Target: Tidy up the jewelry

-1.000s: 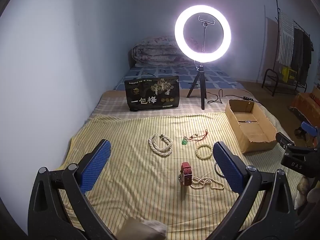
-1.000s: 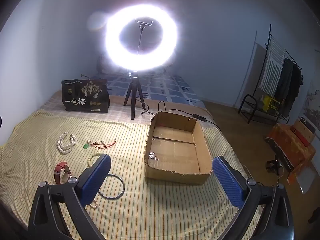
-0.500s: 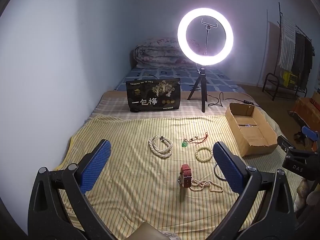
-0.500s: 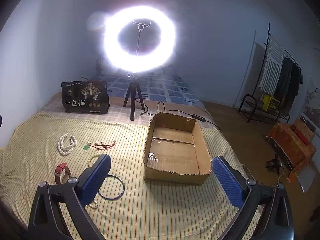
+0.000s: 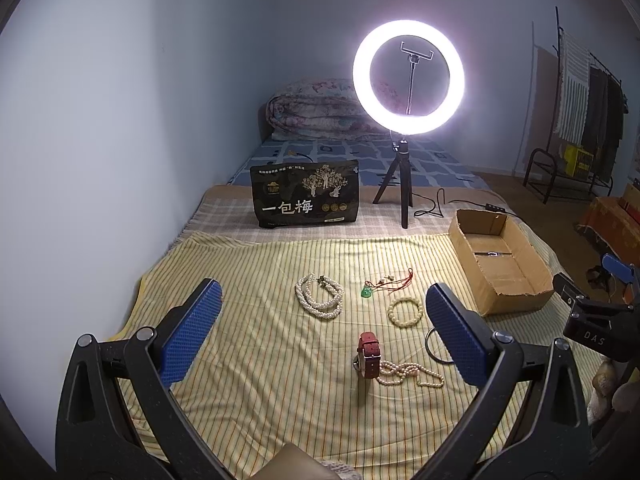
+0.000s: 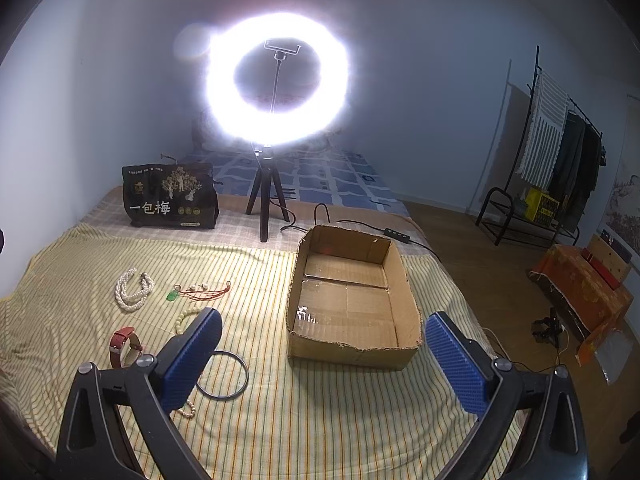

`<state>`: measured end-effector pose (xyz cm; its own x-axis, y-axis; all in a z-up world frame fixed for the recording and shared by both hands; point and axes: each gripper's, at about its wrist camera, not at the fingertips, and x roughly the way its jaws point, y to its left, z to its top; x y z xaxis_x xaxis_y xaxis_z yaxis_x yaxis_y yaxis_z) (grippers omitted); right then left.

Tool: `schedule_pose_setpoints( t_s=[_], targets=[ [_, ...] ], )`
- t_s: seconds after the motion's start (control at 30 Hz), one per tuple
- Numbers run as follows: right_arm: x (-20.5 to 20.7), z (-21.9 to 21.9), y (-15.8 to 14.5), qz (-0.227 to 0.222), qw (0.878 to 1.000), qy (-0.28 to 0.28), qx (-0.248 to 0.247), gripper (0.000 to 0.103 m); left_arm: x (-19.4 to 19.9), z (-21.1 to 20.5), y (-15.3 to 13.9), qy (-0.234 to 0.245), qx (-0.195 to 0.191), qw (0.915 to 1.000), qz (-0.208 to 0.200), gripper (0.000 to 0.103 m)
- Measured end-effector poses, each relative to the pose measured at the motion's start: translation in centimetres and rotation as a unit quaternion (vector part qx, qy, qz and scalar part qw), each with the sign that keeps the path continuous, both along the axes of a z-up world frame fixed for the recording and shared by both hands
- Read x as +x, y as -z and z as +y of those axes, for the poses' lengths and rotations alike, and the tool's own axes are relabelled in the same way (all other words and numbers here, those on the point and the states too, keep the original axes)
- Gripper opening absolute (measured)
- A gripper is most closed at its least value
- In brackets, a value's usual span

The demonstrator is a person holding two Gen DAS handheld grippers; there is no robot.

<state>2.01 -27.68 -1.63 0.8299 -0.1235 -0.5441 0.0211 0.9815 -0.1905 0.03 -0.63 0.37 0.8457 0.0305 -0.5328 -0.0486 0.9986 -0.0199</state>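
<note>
hovering with jaws spread empty, left gripper [image 5: 322, 334] and right gripper [image 6: 322, 356] flank cardboard box [image 6: 352, 300].

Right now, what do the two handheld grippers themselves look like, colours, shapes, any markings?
Both look alike. The left gripper has two black plastic arms with triangular cut-outs and silver pivot bolts, ending in blue fingers with a fine dimpled texture. The right gripper matches. Seen from the left wrist view, its black body carries white letters "DAS". No cables or sleeves are visible.
</note>
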Motion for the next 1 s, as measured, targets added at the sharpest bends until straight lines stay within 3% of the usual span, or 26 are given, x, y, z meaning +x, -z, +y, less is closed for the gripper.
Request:
schedule_pose_setpoints(
  t_s=[1.0],
  targets=[
    [0.01,-0.03,-0.21,0.0,1.0,0.0,0.001,0.103,-0.4,-0.11,-0.09,-0.002,0.002,1.0,-0.006,0.103]
  ],
)
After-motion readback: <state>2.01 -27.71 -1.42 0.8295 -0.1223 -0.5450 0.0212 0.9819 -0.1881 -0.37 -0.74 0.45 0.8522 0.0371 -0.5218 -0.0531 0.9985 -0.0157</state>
